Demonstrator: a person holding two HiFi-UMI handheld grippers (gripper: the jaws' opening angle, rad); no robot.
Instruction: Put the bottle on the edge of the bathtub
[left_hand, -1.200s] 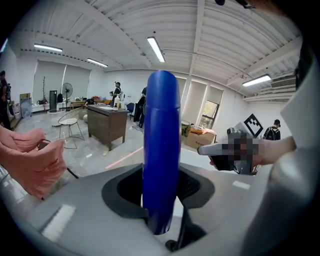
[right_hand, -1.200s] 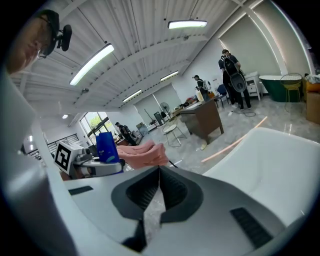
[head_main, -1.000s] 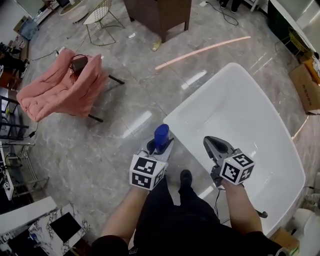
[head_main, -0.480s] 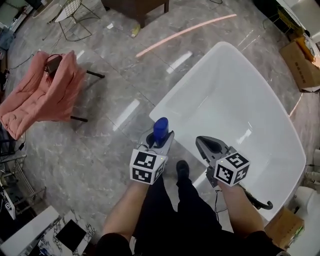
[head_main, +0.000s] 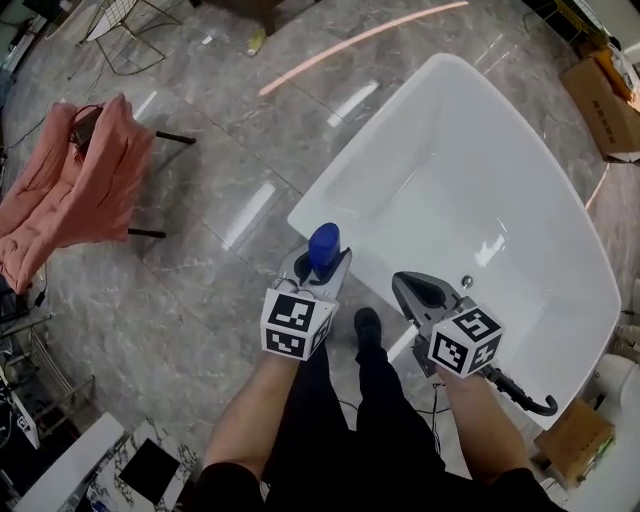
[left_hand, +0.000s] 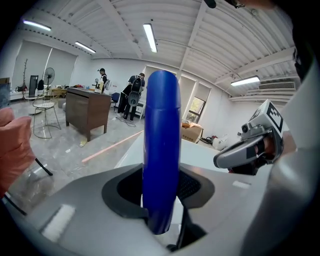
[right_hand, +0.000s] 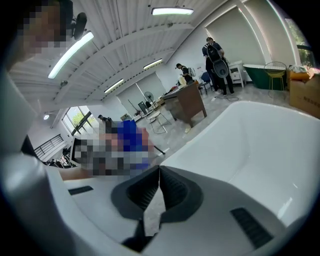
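Observation:
A blue bottle (head_main: 323, 249) stands upright between the jaws of my left gripper (head_main: 318, 268), which is shut on it; in the left gripper view the blue bottle (left_hand: 161, 150) fills the middle. It hangs just outside the near left rim of the white bathtub (head_main: 330, 190). My right gripper (head_main: 420, 292) is held over the tub's near rim, its jaws closed together with nothing between them. In the right gripper view the right gripper (right_hand: 159, 172) points along the white bathtub (right_hand: 260, 145).
A pink padded chair (head_main: 70, 195) stands on the marble floor at the left. Cardboard boxes (head_main: 612, 95) sit beyond the tub at the right. A wire chair (head_main: 125, 30) is at the top left. People stand far off (left_hand: 131, 95) by a brown desk (left_hand: 87, 111).
The view has shifted toward the tub: the bathtub now lies closer under both grippers. The left gripper still holds the bottle; the right gripper stays shut.

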